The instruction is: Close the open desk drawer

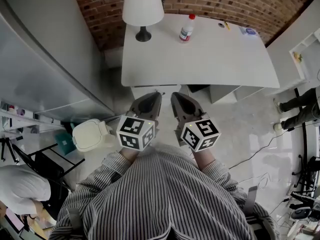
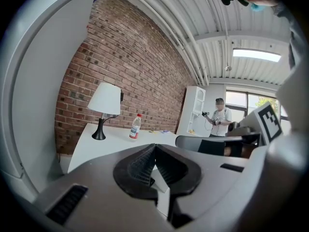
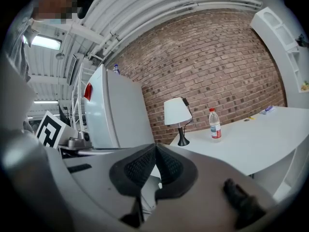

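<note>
A white desk (image 1: 215, 59) stands against the brick wall. Under its front edge a white drawer front (image 1: 167, 88) juts out a little towards me. My left gripper (image 1: 159, 95) is held just in front of that drawer, with its jaws shut and empty. Beside it, my right gripper (image 1: 174, 95) points at the same spot, also shut on nothing. In the left gripper view the ribbed pads (image 2: 145, 164) meet at a point, with the desk top (image 2: 116, 140) beyond them. The right gripper view shows its pads (image 3: 166, 166) pressed together.
On the desk stand a white lamp (image 1: 143, 6) and a plastic bottle (image 1: 186, 29). A tall grey cabinet (image 1: 40, 69) lines the left. A cream lidded bin (image 1: 91, 134) sits by my left arm. The desk's pedestal (image 1: 225, 92) is on the right, and cables (image 1: 260, 149) cross the floor.
</note>
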The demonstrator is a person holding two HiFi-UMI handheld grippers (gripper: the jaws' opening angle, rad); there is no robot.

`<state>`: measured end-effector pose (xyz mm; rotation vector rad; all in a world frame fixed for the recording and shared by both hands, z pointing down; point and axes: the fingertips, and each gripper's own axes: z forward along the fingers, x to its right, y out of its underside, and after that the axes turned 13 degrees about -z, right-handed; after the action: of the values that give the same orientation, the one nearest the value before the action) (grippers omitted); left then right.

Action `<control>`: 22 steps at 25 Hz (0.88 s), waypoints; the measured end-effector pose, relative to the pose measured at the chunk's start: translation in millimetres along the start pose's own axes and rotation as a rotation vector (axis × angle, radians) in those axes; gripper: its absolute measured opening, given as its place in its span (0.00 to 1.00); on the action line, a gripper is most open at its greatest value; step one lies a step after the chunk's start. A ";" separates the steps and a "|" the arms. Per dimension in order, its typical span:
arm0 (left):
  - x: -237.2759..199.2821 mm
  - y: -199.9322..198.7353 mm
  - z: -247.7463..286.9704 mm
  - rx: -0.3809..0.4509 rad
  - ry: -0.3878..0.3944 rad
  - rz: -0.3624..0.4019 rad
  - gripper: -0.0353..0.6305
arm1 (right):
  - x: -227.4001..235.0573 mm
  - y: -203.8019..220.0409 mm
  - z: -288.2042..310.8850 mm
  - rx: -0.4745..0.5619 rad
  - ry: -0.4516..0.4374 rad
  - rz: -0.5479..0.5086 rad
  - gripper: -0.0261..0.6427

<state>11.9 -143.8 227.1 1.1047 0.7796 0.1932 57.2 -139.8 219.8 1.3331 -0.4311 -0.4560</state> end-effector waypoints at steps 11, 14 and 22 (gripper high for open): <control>0.1 2.2 -2.4 0.007 -0.010 -0.013 0.07 | -1.7 4.2 -4.5 -0.019 0.000 -0.033 0.06; 1.3 2.6 -3.7 0.007 -0.010 -0.015 0.07 | -2.2 4.5 -6.6 -0.024 0.002 -0.044 0.06; 4.3 11.4 -9.4 -0.010 -0.019 -0.023 0.07 | -10.0 10.5 -11.7 -0.045 -0.010 -0.059 0.06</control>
<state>11.6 -129.5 232.8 1.0861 0.7736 0.1666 56.0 -123.0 227.6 1.3031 -0.3886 -0.5183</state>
